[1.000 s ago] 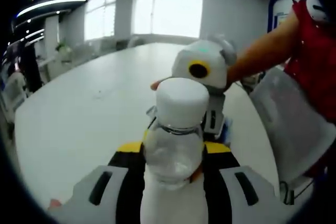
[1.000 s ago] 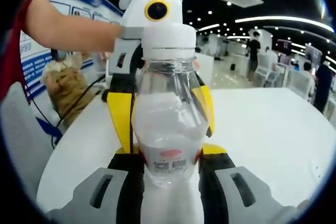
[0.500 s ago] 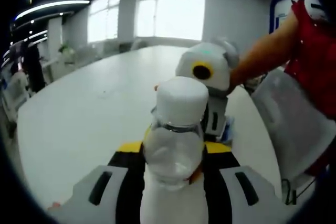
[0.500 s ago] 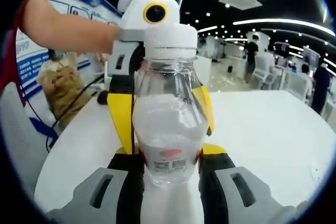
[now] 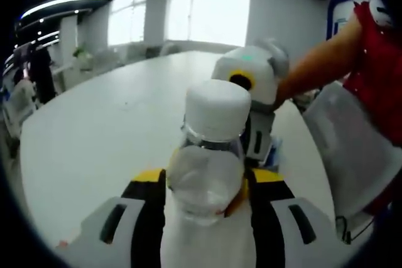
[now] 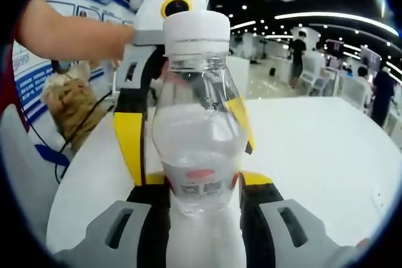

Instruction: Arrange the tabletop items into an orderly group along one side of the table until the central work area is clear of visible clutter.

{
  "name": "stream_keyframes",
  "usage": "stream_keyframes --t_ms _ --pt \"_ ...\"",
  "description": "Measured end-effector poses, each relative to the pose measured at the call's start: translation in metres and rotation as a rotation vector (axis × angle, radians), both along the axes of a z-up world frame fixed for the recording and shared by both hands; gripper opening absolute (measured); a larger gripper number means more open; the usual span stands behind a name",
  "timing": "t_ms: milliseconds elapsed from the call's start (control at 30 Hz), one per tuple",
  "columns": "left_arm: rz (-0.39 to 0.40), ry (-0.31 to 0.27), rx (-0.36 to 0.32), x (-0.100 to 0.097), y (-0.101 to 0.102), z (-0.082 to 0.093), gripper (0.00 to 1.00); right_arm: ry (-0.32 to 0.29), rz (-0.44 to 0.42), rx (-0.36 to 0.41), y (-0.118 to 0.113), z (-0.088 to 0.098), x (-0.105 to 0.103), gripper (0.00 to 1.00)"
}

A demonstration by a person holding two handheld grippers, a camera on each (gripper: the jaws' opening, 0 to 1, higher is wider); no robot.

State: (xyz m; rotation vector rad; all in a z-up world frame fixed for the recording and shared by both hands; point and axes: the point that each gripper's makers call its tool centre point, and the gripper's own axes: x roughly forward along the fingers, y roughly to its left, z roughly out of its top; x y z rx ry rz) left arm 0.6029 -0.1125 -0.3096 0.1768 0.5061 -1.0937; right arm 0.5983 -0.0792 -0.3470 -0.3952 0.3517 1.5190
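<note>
1. The left hand-held gripper [image 5: 204, 202] pinches a clear plastic bottle [image 5: 207, 174] between its yellow-and-black jaws, the white cap [image 5: 217, 110] pointing away from it.
2. The right hand-held gripper [image 6: 196, 196] also clamps the bottle [image 6: 196, 149], from the opposite side, so each hand-held gripper faces the other just beyond the cap.
3. Beyond and below the bottle stretches the white surface [image 5: 100, 136].
4. A grey chair back [image 5: 352, 149] stands to the left hand-held gripper's right.
</note>
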Motion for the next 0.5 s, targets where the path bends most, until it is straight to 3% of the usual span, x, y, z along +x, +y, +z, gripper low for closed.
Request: stream_keyframes --t_ms 300,500 --pt "0.044 0.021 -0.008 -0.001 0.008 -0.004 0.70 0.013 -0.026 -0.035 -0.008 -0.004 0.004 0.69" --pt "0.087 0.037 -0.029 -0.004 0.008 -0.005 0.87 0.059 -0.067 -0.059 -0.013 -0.007 0.004 0.88"
